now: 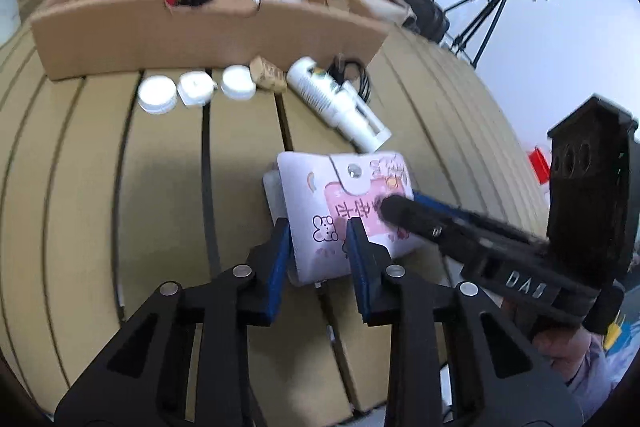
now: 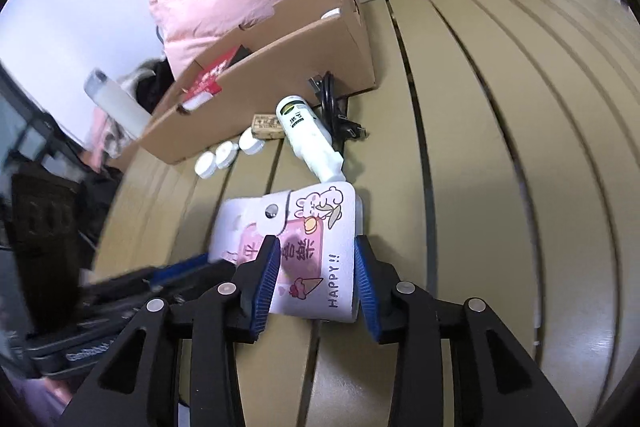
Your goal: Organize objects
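Fingertips first: my left gripper (image 1: 318, 247) stands open, its pads astride the near corner of the pouch (image 1: 320, 195), not clamping it. My right gripper (image 2: 316, 273) is open too, straddling the pouch's near edge from the other side. The pouch lies flat on the slatted table (image 1: 160, 187), one snap flap on top. I judge it light, soft and slick-faced; an edge pinch beside the flap looks safest. Beyond it I count one white bottle (image 1: 320, 87), three white jars (image 1: 196, 89), one small tan block (image 1: 269, 74), one black cable (image 2: 332, 107), one cardboard box (image 1: 200, 35).
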The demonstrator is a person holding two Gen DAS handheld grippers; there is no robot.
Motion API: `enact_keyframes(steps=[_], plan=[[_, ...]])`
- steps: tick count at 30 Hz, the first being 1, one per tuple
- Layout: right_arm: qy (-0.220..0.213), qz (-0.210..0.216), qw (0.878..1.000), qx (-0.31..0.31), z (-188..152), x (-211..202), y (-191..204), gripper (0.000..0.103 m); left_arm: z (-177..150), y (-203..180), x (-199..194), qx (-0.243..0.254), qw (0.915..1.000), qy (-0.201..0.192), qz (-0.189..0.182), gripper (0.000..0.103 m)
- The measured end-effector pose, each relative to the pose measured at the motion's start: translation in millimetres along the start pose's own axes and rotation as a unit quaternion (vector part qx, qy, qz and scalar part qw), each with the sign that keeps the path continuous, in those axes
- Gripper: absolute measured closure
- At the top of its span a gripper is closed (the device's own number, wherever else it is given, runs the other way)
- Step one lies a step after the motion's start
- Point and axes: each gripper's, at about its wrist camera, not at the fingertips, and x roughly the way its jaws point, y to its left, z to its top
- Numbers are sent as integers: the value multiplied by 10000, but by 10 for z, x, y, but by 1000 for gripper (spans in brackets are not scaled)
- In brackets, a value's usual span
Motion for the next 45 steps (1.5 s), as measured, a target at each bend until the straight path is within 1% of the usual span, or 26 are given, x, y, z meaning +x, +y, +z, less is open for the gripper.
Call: enact_keyframes(steps=[2,4,6,9,11,12,13,15,16,17,19,21,22,23,25,26,30,32,33,35,36,37,39,41,44,45], plan=[[-54,99,9999,21,10,-123,53,63,69,-29,-153,35,9998,-188,-72,79],[-169,191,9997,51,106,-230,112,63,239,-77,-322,164,9983,-527,-187,79],[-259,177,9995,-58,303,-261,205,63,529,-70,-418,270,9958,-861,-181,79],[-373,330,9986,-198,781,-223,329,63,992,46,-416,218,9931,-1144,-155,79],[-443,401,9978,-275,1132,-121,405,63,1231,164,-355,135,9933,-1137,-155,79],[-396,358,9982,-275,1307,-16,437,63,1358,236,-293,102,9939,-1095,-13,79],[-274,370,9986,-261,1444,105,458,63,1465,308,-219,58,9941,-1060,236,79],[-83,441,9988,-201,1611,339,487,63,1602,430,-86,49,9938,-993,503,79],[58,351,9991,-209,1684,507,519,63,1642,514,-6,63,9936,-908,671,79],[160,284,9992,-238,1729,630,546,63,1679,624,82,-60,9933,-817,810,79],[342,261,9987,-277,1808,878,611,63,1722,835,221,-327,9944,-562,829,79],[477,224,9981,-320,1836,1041,631,63,1720,975,324,-548,9941,-415,835,73],[565,189,9976,-353,1832,1127,642,63,1704,978,327,-542,9941,-454,828,71],[652,87,9971,-374,1819,1199,645,63,1688,954,315,-444,9942,-535,825,66],[625,-138,9970,-442,1788,1252,642,63,1661,871,265,-238,9945,-634,795,64],[587,-145,9970,-491,1789,1245,633,63,1658,829,223,-143,9944,-665,805,60],[497,72,9981,-344,1793,1093,572,63,1614,697,-81,-39,9906,-979,953,53],[370,111,9990,-231,1801,916,550,61,1552,610,-265,23,9885,-1086,1052,50],[315,138,9992,-208,1792,814,554,58,1509,552,-367,95,9868,-1139,1145,49],[45,226,9996,-164,1735,483,544,44,1396,440,-546,264,9814,-1218,1458,41],[-39,264,9995,-138,1707,395,541,25,1294,362,-655,387,9769,-1259,1684,40],[-227,402,9989,-81,1632,183,524,17,1232,322,-712,435,9749,-1277,1770,39],[-383,536,9978,-14,1522,-71,521,17,1043,248,-870,452,9729,-1266,1881,35],[-528,524,9972,-18,1359,-377,543,17,858,221,-1015,266,9730,-1253,1918,30],[-727,494,9961,-71,1085,-771,591,17,516,178,-1174,-10,9757,-1183,1847,30],[-814,463,9956,-91,942,-915,613,17,361,157,-1221,-109,9772,-1115,1806,30]])
